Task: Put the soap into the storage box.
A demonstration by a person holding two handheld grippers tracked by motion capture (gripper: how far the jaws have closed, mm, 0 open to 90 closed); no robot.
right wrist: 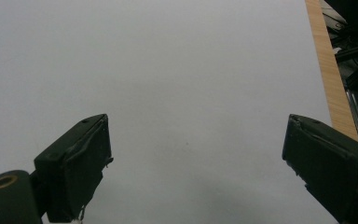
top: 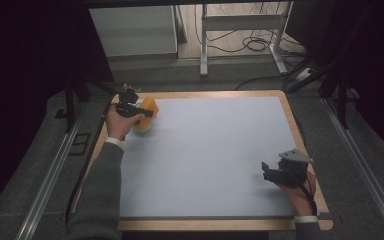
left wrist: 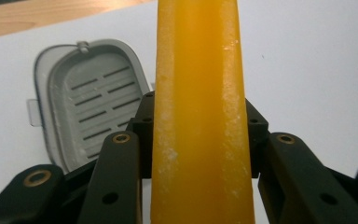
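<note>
The person's left arm is reaching far up the table (top: 220,150), and the left gripper (top: 141,113) is pinching an orange box (top: 147,114) near the far left corner. The right gripper (top: 270,172) is resting near the right edge with its jaws spread wide and nothing between them. The left gripper view is showing a grey lid (left wrist: 84,95), maybe the box's, lying behind the box.
</note>
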